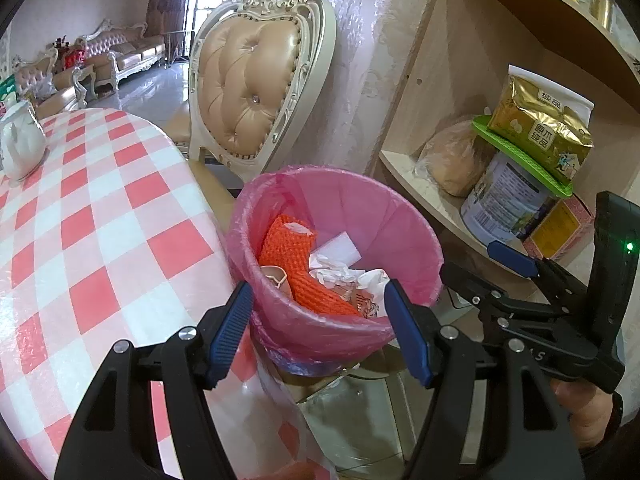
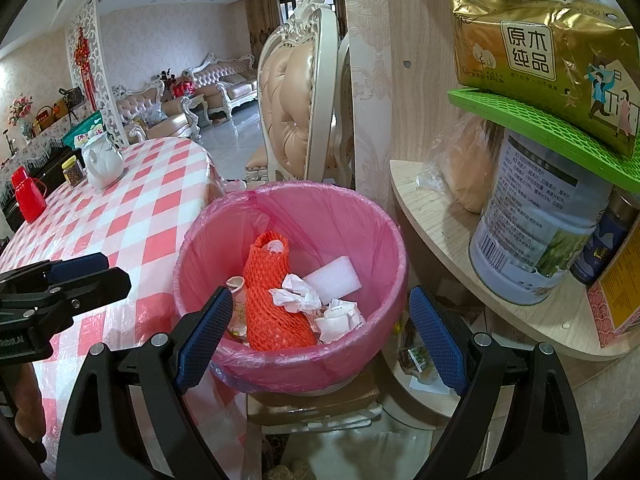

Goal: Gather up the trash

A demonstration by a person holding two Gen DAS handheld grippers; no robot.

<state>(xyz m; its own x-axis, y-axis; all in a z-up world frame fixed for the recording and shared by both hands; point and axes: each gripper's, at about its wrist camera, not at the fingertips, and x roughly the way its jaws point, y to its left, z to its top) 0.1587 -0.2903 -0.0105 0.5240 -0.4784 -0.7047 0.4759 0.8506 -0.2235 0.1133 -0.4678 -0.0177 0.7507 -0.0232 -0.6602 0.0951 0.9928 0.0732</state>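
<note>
Lying in the pink-lined bin [image 2: 344,220] between the table [image 2: 132,216] and the shelf unit [image 2: 440,216], the collected trash sits low against the liner: an orange foam net sleeve [image 2: 268,300], crumpled white paper [image 2: 296,298], a flat white foam piece [image 2: 332,278] and a pale bit of wrapper [image 2: 236,284]. The net sleeve is the longest item; in the right wrist view its long axis runs from the bin's near rim away toward the far wall, open end up and far, leaning slightly left. The foam piece rests flat just right of it, its long side slanting up to the right, touching the crumpled paper. The bin stands on a flat cardboard box [image 2: 316,400] on the floor. The left gripper [image 1: 316,328] hovers above the bin's near rim, its blue pads spread wide with nothing between them. The right gripper [image 2: 320,336] hangs likewise above the near rim, jaws wide apart and empty. A white jug [image 2: 102,162] stands on the checked tablecloth; on the shelf a tin [image 2: 540,232] carries a green mat [image 2: 540,136] and a gold tissue pack [image 2: 540,52]. A padded chair [image 2: 296,88] stands behind the bin.
</note>
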